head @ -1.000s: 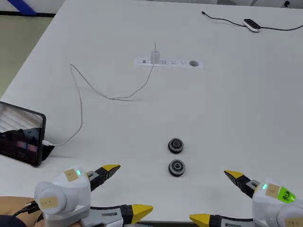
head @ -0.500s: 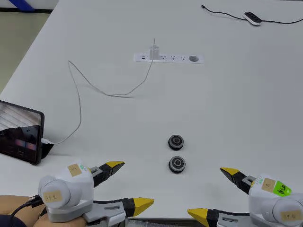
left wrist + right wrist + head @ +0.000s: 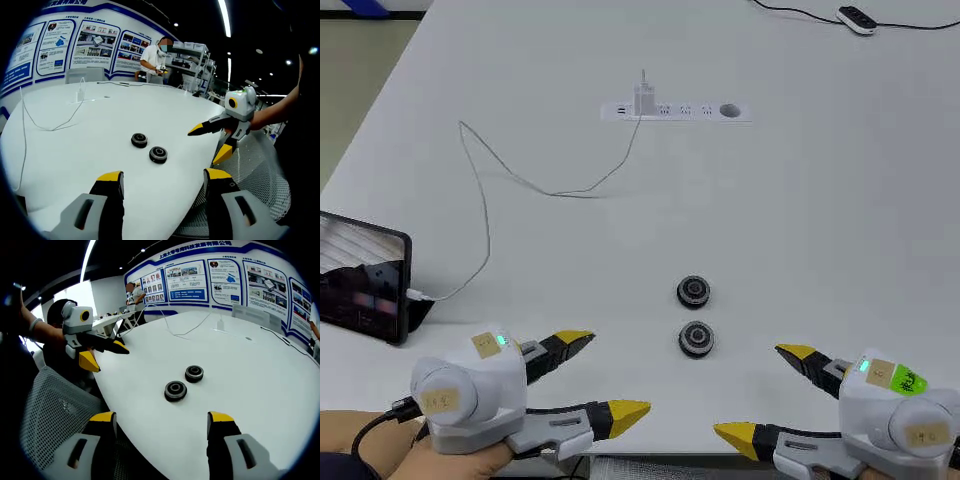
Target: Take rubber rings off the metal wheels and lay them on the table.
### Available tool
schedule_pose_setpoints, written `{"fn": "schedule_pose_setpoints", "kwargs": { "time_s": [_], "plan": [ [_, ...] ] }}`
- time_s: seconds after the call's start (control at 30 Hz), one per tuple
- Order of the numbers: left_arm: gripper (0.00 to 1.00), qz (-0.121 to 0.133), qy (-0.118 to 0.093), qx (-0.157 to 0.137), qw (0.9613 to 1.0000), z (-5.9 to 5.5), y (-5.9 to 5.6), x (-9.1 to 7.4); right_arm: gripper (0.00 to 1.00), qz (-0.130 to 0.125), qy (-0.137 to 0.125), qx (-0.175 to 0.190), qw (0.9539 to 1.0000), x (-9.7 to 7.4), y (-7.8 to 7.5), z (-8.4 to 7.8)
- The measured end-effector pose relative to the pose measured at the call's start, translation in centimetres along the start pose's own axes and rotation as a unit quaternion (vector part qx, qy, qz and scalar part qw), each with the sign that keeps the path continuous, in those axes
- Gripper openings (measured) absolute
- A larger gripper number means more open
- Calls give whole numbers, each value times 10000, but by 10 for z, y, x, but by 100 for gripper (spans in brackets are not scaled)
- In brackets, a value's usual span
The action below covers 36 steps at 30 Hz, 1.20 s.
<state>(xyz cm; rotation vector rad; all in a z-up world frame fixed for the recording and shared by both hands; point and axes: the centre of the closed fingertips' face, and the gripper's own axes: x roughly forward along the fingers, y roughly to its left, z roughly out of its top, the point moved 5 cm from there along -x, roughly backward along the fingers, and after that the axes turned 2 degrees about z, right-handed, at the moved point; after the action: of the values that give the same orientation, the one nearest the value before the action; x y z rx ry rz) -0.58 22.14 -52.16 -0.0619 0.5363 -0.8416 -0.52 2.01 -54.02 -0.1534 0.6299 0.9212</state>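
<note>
Two small metal wheels with black rubber rings lie flat on the white table: the nearer wheel (image 3: 695, 338) (image 3: 158, 154) (image 3: 175, 390) and the farther wheel (image 3: 693, 291) (image 3: 139, 140) (image 3: 194, 373). My left gripper (image 3: 597, 375) (image 3: 162, 180) is open near the table's front edge, left of the wheels, with nothing between its yellow-tipped fingers. My right gripper (image 3: 766, 395) (image 3: 160, 421) is open to the right of the wheels, also holding nothing. Each gripper appears in the other's view: right gripper (image 3: 212, 142), left gripper (image 3: 104, 355).
A white power strip (image 3: 675, 111) with a plugged charger lies at the back, its thin cable (image 3: 485, 215) running to a tablet (image 3: 360, 278) at the left edge. A black cable with a controller (image 3: 850, 18) lies far right. A mesh chair (image 3: 55, 415) stands below the table edge.
The head camera has tilted, shifting the scene up slightly. Both grippers have come a little forward and inward toward the wheels, still open. The wheels have not moved.
</note>
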Motion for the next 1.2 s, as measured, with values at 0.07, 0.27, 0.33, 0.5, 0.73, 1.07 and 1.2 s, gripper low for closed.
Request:
{"fn": "schedule_pose_setpoints", "kwargs": {
  "time_s": [0.07,0.27,0.33,0.5,0.73,1.07,1.2],
  "plan": [
    [63,-43,5,21,10000,1,-2,1,73,19,1,24,10000,1,0,0],
    [58,-84,37,50,9999,5,-2,6,70,53,-24,80,10000,3,-1,-1],
    [57,-98,47,50,9999,5,-1,8,70,57,-11,104,9999,5,-1,-1],
    [54,-116,103,73,9999,3,1,12,68,102,-6,134,9999,7,-1,-1],
    [47,-137,143,136,9997,3,1,17,62,94,4,192,9998,10,-4,1],
    [40,-134,241,195,9994,5,-3,24,53,138,-22,296,9995,15,-5,1],
    [39,-139,254,221,9993,5,-3,26,49,162,-51,309,9994,17,-5,3]
  ]
}}
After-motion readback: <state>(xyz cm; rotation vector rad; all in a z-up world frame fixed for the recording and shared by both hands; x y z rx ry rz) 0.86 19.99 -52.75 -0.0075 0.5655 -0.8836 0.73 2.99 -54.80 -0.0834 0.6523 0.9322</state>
